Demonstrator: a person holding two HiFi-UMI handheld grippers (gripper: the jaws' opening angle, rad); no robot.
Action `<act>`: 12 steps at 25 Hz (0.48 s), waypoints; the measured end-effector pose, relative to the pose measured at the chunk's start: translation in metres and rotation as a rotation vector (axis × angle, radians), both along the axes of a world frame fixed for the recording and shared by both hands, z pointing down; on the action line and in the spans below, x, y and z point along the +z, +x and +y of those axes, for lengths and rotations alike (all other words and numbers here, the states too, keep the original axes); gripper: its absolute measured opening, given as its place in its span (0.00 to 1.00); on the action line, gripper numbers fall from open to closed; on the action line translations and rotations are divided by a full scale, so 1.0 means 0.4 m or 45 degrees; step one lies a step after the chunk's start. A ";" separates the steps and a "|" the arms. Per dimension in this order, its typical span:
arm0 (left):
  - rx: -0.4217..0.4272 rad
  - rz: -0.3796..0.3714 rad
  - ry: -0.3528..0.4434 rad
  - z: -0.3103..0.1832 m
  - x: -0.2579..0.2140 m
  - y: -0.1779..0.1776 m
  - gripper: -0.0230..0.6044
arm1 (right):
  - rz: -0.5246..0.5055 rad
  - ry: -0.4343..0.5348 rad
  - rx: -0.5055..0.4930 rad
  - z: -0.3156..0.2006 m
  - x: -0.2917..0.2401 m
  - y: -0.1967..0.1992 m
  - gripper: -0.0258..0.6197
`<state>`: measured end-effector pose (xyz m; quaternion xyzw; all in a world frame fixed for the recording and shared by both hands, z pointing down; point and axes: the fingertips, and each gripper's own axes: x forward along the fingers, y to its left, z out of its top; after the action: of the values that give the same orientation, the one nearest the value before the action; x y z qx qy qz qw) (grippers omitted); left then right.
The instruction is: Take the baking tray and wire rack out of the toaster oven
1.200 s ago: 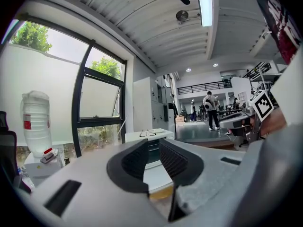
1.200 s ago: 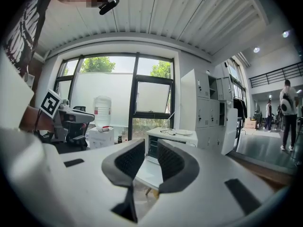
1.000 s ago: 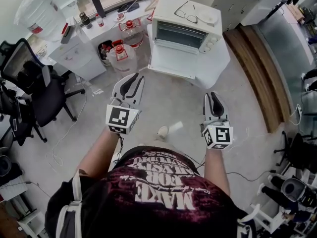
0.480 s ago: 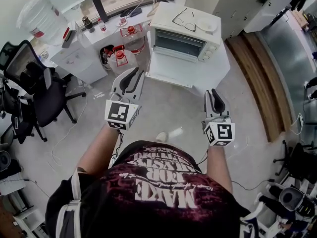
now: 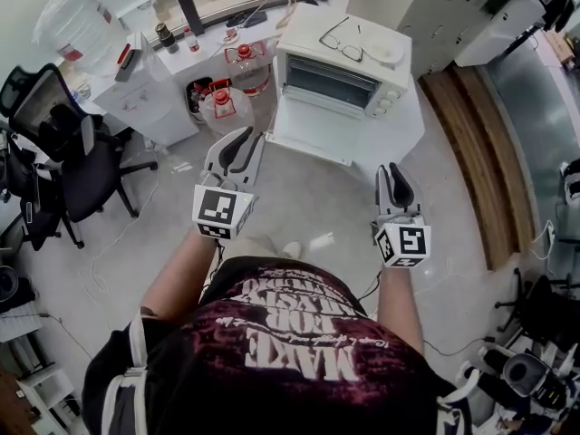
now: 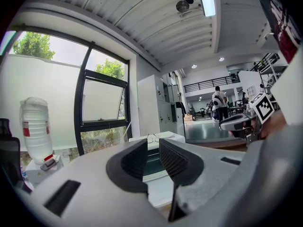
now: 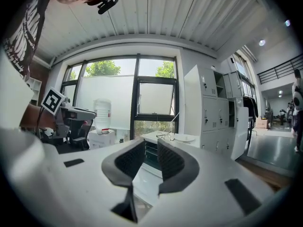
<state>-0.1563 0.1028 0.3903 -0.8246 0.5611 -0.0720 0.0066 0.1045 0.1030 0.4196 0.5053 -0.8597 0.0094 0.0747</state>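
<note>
The oven stands on a white bench ahead of the person, with its dark glass front facing them. The tray and rack cannot be made out behind the glass. Glasses and a plate lie on the oven's top.

Both arms are stretched forward over the floor. The left hand-held gripper hangs near the bench's front corner without touching it. Its jaws stand a narrow gap apart with nothing between them; the oven shows through the gap. The right hand-held gripper is further back from the bench, well apart from the oven. Its jaws are likewise slightly parted and empty.

Water bottles stand on the floor left of the bench, and a chair is further left.
</note>
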 end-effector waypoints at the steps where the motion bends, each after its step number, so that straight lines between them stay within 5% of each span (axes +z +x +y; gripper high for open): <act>1: -0.004 0.000 -0.004 0.000 0.001 -0.003 0.14 | -0.002 -0.004 -0.001 -0.001 0.002 0.000 0.18; 12: -0.002 -0.005 -0.002 -0.036 -0.003 -0.037 0.14 | -0.031 -0.014 0.002 -0.032 0.009 -0.048 0.18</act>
<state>-0.1710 0.0884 0.3892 -0.8239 0.5618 -0.0742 0.0070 0.0853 0.0904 0.4230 0.5053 -0.8601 0.0204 0.0670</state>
